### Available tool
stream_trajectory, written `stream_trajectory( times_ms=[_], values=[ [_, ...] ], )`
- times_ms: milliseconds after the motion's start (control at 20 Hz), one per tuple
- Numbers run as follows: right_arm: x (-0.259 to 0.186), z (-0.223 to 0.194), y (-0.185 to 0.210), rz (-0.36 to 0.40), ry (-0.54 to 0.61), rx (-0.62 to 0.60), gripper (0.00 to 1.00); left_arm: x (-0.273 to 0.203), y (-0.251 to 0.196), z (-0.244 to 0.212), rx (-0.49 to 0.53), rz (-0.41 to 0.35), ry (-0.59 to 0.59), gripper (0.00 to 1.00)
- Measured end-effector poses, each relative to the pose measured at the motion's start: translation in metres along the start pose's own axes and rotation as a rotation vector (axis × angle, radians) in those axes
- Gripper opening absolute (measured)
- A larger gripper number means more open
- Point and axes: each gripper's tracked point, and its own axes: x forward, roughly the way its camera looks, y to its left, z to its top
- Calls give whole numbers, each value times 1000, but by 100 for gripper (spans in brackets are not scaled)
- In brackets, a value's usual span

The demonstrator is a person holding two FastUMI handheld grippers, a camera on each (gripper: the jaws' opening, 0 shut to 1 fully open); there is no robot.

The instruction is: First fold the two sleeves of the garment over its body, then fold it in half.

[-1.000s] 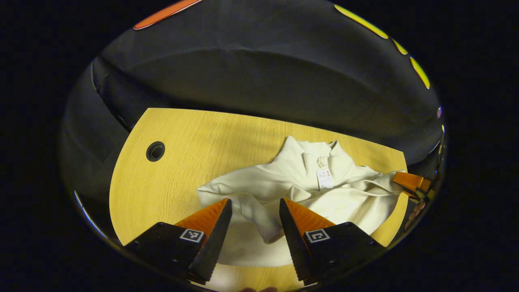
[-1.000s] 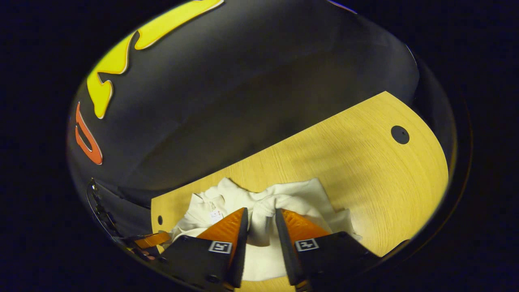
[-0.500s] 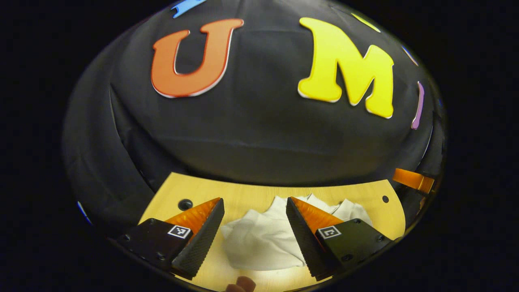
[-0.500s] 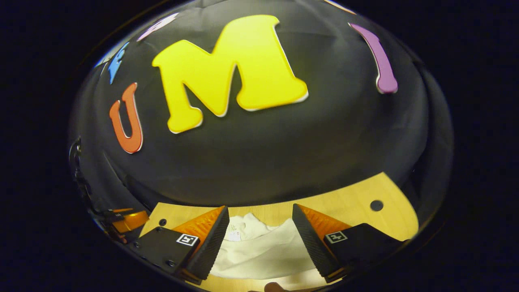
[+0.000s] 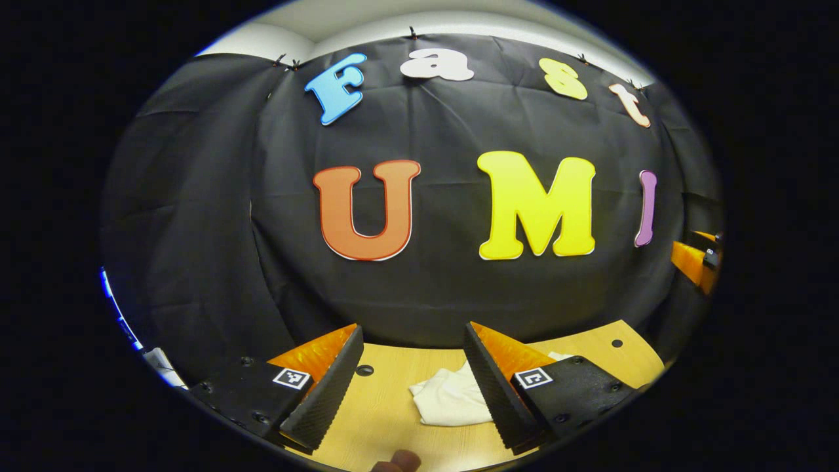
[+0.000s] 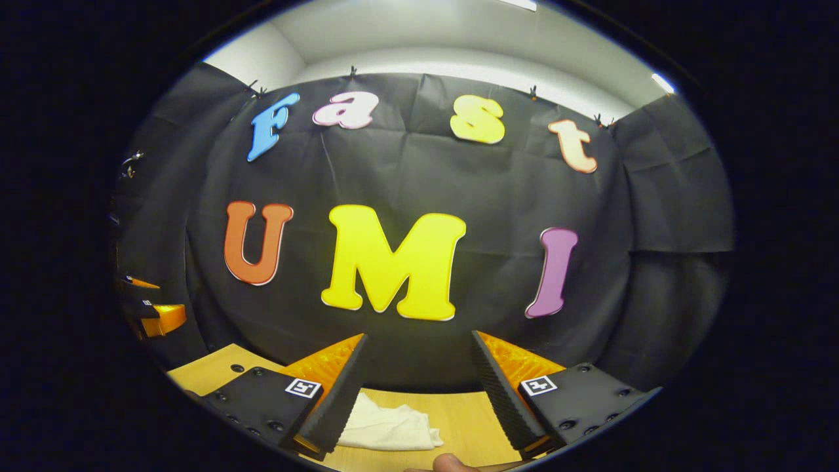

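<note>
Both cams point mostly at the booth wall, so I've only got a sliver of the work. The cream-white soft knit garment (image 5: pixel 449 400) lies on the pale wood-grain tabletop (image 5: pixel 387 419), low in frame. In the left gripper view it's a rumpled corner just beside my left gripper's right finger; in the right gripper view it's a bunched wad (image 6: pixel 388 427) near the left finger.

Left gripper (image 5: pixel 414 380): jaws wide apart, nothing between them, held above the table. Right gripper (image 6: pixel 417 387): same, spread and empty. Each shows far off at the edge of the other's view.

Can't judge fold state from this. I see a compact lump w/ creases (too little showing to tell sleeves from body), which fits a finished bundle or a heap needing work.

Handling, my guess: light, limp, thickish fabric. It'll sag and drag, not hold shape. It shouldn't be slippery on wood, and isn't fragile. Best holds are a doubled edge, a cuff or a hem corner, pinching through all layers so nothing peels off. A fingertip (image 5: pixel 396 461) shows at the near edge.
</note>
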Motion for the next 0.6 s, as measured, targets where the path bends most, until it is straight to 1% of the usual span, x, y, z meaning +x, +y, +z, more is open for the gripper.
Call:
stream_trajectory(
  times_ms=[50,100,200,300,350,400,450,500,550,600],
  values=[
    [-23,4,6,-12,-13,-3,94,-9,0,4,-7,-8,-7,97],
    [-41,4,7,-16,-6,-1,94,-41,1,9,-9,-17,-35,97],
    [-63,3,6,-18,11,-19,94,-71,6,16,-5,-16,-73,97],
    [-87,-1,8,-24,26,-28,94,-93,4,15,0,-27,-85,97],
    [-97,-1,13,-15,27,-11,94,-101,7,12,-4,-22,-76,97],
    [-115,-1,22,0,28,26,94,-111,12,6,-24,-13,-59,100],
    [-121,-1,25,-3,21,28,94,-121,14,3,-54,-15,-57,97],
    [-126,-3,26,-10,17,11,94,-130,16,2,-85,-21,-65,97],
    [-129,-5,31,2,19,2,93,-133,14,-1,-95,-33,-60,97],
    [-131,-7,38,15,30,-4,94,-133,17,-4,-94,-30,-58,97]
  ],
)
